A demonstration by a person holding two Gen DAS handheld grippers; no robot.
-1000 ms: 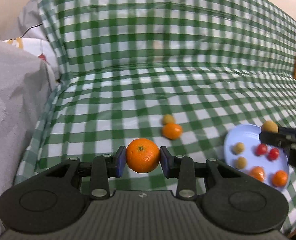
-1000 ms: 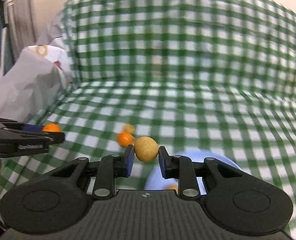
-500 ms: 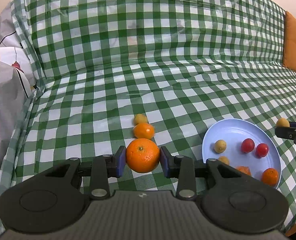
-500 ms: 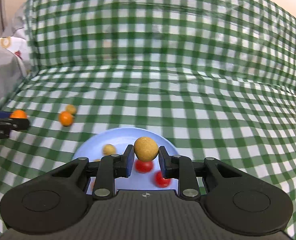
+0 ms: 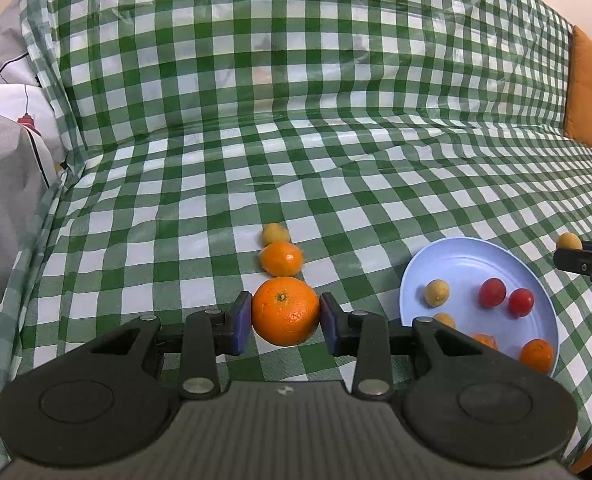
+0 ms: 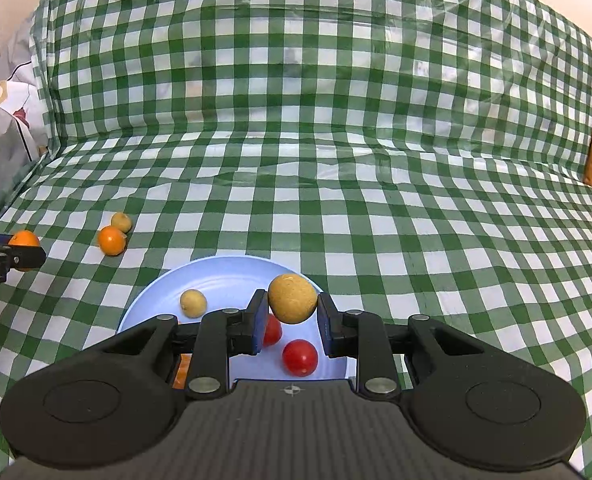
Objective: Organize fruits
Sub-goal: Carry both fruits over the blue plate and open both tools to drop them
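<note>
Orange [image 5: 285, 311] clenched between left tongs [image 5: 285, 322]; tan fruit [image 6: 292, 298] (perhaps longan) between right tongs [image 6: 291, 320].

Green-white checked cloth [image 5: 336, 160] over sofa; orange cushion [image 5: 590, 108] right; grey bedding [image 5: 3, 208] left.

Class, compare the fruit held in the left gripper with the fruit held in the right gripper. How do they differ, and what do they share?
The orange in the left gripper is bright orange; the tan fruit in the right gripper is dull yellowish-brown. The orange looks larger and fills a wider gap between its fingers. The tan fruit hangs above the blue plate; the orange is above the checked cloth. Both are round and gripped off the surface.
</note>
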